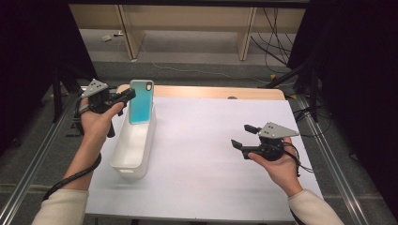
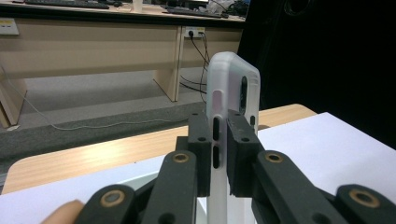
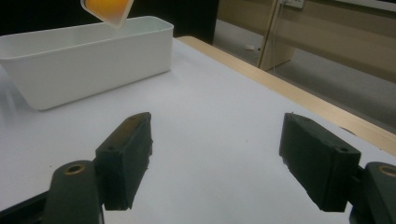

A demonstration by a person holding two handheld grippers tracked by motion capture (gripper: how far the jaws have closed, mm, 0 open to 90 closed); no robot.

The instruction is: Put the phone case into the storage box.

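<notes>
A phone case [image 1: 141,102], teal in the high view, hangs upright over the far end of a white plastic bin [image 1: 127,168]. My left gripper [image 1: 130,93] is shut on the case's edge from the left. In the left gripper view the frosted white side of the case [image 2: 233,79] stands clamped between the two black jaws of my left gripper [image 2: 222,149]. My right gripper [image 1: 240,135] hovers open over the right part of the table with nothing in it. In the right gripper view my right gripper [image 3: 217,154] has wide-spread jaws, the bin [image 3: 93,56] lies ahead, and a corner of the case [image 3: 108,9] looks orange.
A white sheet [image 1: 211,154] covers the table, with a wooden strip [image 1: 211,91] bare along the far edge. Metal rails [image 1: 33,159] run along both sides. Desk legs [image 1: 246,37] and cables [image 1: 277,42] stand on the floor beyond.
</notes>
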